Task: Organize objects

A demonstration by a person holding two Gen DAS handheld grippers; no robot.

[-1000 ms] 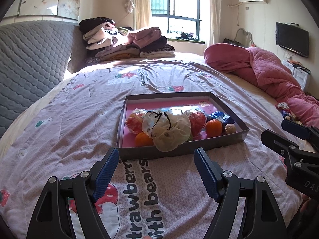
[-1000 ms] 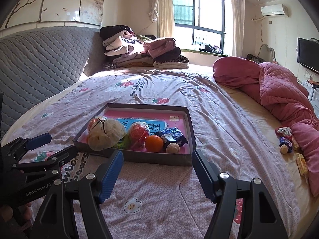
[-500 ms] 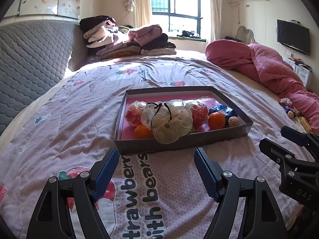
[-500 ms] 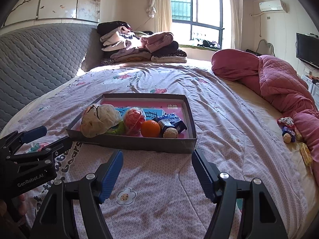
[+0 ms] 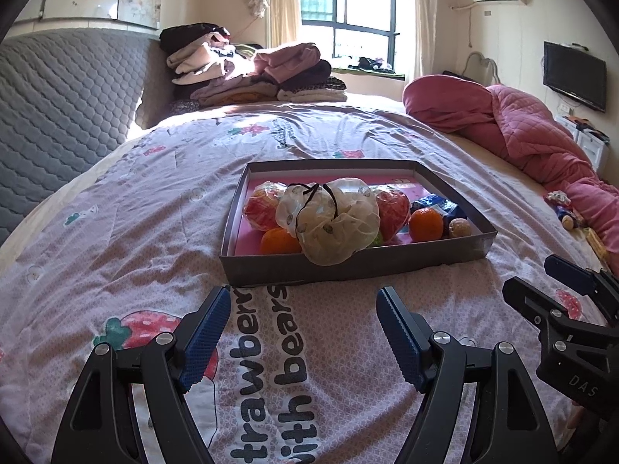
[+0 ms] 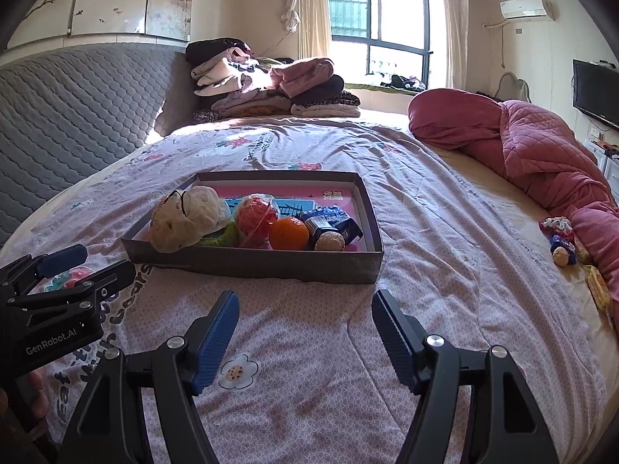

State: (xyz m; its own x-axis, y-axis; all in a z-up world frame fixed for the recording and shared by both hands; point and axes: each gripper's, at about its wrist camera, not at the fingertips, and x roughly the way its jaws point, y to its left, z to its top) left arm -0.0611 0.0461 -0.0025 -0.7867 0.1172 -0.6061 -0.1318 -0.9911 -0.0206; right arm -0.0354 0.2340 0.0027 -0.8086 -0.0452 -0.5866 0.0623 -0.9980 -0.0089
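Sunlit bed [image 5: 116, 232] carries our box [image 5: 348, 263] at twelve o'clock, fruit gathered inside; both left gripper [image 5: 301, 332] and right gripper [image 6: 305, 332] hold fingers apart, empty, ready to pick.

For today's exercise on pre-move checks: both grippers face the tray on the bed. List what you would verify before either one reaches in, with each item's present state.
1. Left gripper open, nothing between its jaws: ok.
2. Right gripper open and empty: ok.
3. Tray lies flat on the bed: ok.
4. Orange in plain view, nothing on top: ok.
5. Bed between grippers and tray free of objects: ok.
6. What lies under the white bag: cannot tell.
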